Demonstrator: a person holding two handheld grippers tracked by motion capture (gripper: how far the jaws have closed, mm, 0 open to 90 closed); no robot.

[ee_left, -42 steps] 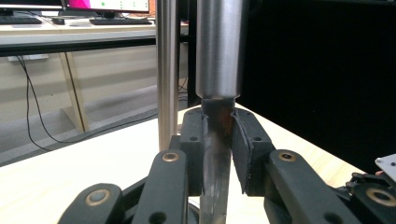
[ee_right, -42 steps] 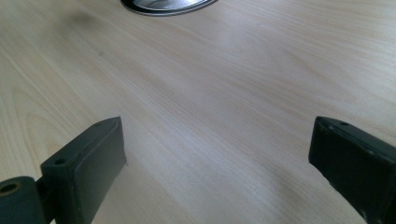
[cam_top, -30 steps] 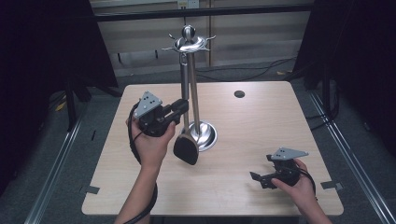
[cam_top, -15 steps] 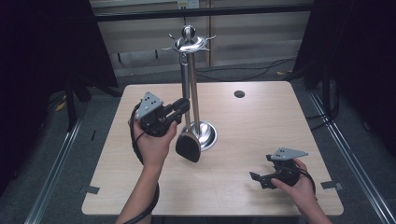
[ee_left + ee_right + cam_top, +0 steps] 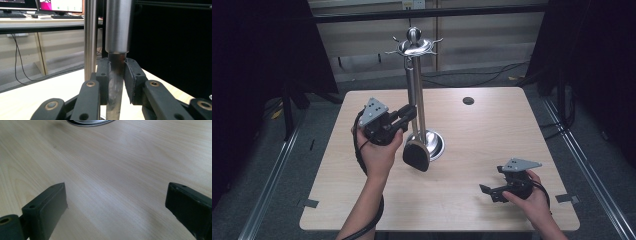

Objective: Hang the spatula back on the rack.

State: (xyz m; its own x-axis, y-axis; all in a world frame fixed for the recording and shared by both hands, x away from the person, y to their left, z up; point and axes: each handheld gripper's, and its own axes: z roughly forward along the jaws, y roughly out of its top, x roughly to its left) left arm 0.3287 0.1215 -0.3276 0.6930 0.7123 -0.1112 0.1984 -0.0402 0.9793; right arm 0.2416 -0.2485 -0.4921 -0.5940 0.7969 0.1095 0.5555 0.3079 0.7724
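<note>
One spatula (image 5: 416, 150) hung from the single rack (image 5: 414, 47), your left gripper (image 5: 116, 82) clamped on its handle, your right gripper (image 5: 490, 191) spread apart near the table (image 5: 492, 130) edge.

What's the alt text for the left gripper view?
The left tool is shut on a utensil's steel handle, which hangs beside the rack's upright pole. Behind are the wooden table and a desk with monitors.
</note>
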